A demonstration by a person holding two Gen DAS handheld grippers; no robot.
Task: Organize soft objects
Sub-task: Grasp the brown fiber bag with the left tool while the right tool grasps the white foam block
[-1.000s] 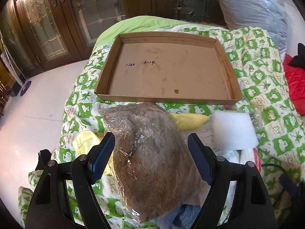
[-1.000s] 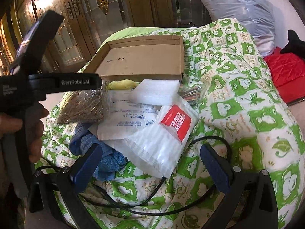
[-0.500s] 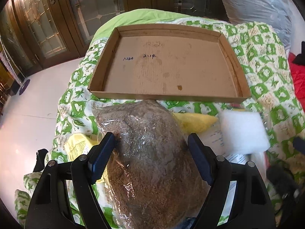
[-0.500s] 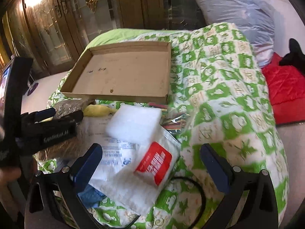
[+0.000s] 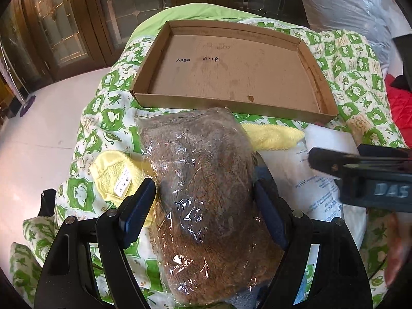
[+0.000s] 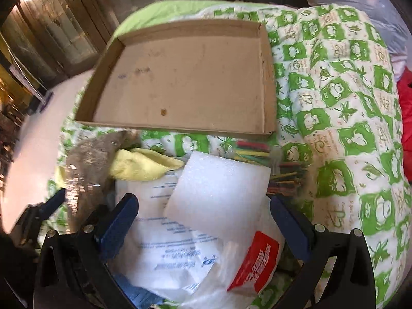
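Brown fibre bag (image 5: 206,193) is lying on the bed, long axis running near to far, just short of the cardboard tray (image 5: 231,108). We are straddling it with the left gripper (image 5: 203,213), fingers apart on either flank. Our right gripper (image 6: 203,221) is hovering wide apart over the white foam block (image 6: 219,190).

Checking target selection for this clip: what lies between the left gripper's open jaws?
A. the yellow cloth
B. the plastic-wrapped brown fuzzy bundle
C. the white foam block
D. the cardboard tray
B: in the left wrist view the plastic-wrapped brown fuzzy bundle fills the gap between the left gripper jaws.
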